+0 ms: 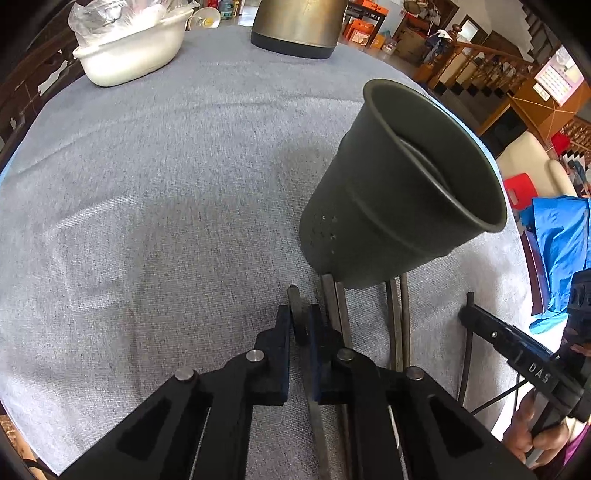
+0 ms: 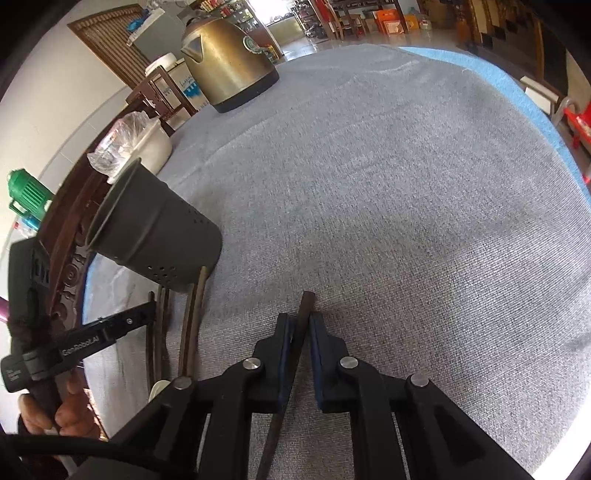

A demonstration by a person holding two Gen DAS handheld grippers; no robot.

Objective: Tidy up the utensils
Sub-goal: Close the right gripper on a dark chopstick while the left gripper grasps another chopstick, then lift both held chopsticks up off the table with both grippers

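two grippers clamp utensils | holder's (image 1: 388, 206) inside: left wrist view only

The grey cloth (image 1: 155, 192) lies bare across its middle, open to a hand from the near edge. The dark cup (image 1: 399, 192) stands upright just beyond the loose utensils (image 1: 397, 325), blocking the way past them. A kettle (image 1: 295, 29) and a white bowl (image 1: 133, 51) stand well apart, at the far edge.

tablecloth (image 1: 184, 184): grey woven cloth, matt | holder (image 1: 388, 206): matt dark plastic | kettle (image 2: 229, 70): brushed metal
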